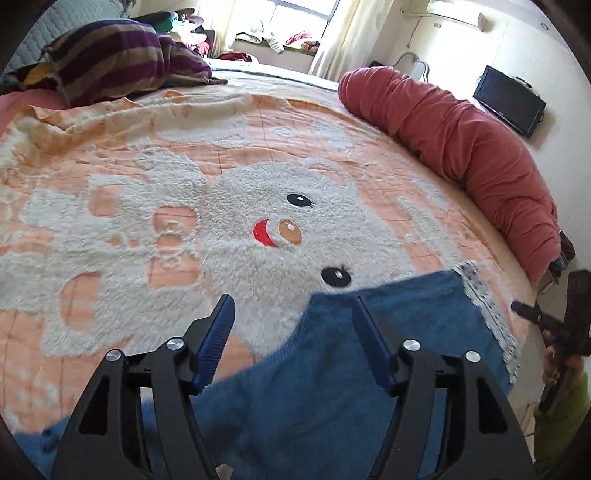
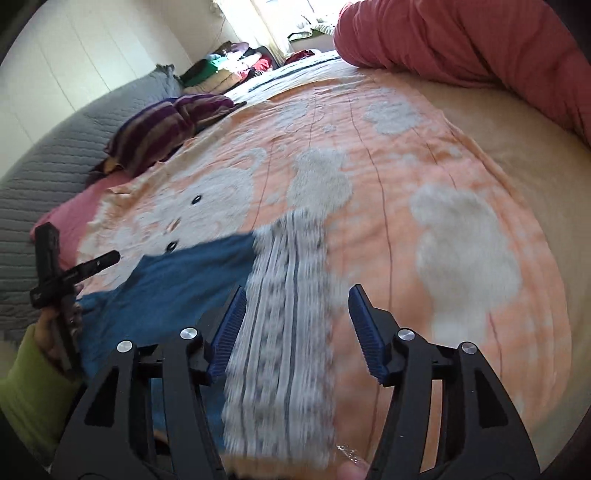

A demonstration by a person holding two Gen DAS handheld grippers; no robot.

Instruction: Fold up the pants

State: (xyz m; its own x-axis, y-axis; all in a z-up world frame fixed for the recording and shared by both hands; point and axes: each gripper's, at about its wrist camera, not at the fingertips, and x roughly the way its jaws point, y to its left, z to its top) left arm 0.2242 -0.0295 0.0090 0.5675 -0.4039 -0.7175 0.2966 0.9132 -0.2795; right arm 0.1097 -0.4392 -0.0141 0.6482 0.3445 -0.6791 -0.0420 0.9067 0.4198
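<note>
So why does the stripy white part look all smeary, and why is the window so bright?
Right wrist view: the patterned band on the blue pants is streaked with motion blur. Left wrist view: the window is washed out by glare, and the fisheye lens curves the bed's edges.

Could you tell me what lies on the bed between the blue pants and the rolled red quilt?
Only bare peach-and-white blanket separates the blue pants from the red quilt, seen in the left wrist view.

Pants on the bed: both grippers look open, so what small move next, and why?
Probably lower the right gripper onto the patterned band and pinch it: both it and the left gripper stand open, holding nothing, above the blue pants lying on the blanket.
</note>
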